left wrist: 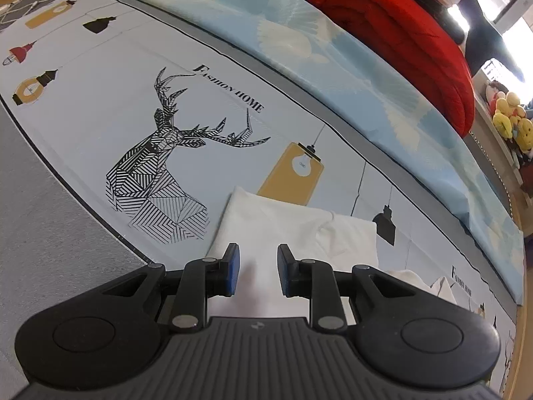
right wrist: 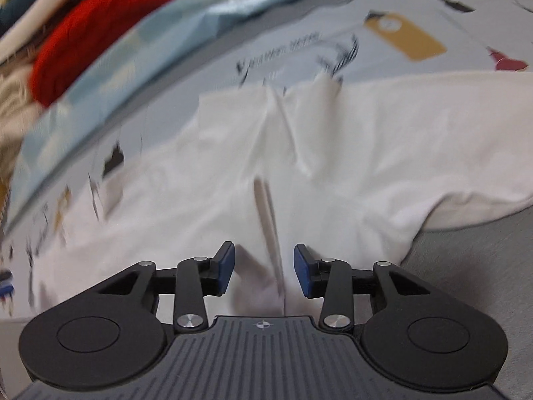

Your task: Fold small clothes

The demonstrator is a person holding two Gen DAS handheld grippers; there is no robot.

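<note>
A home bedroom: printed bedsheet [left wrist: 100, 106], folded blankets [left wrist: 399, 36], plush toys [left wrist: 508, 113].

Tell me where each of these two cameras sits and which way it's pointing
Left wrist: on the left gripper, looking forward and down across the deer-print sheet at the white garment; its own open jaws show.
Right wrist: on the right gripper, looking down over the same white garment, blurred; its own open jaws show.
Shared: the garment, the sheet, the light blue bedding and the red blanket.
</note>
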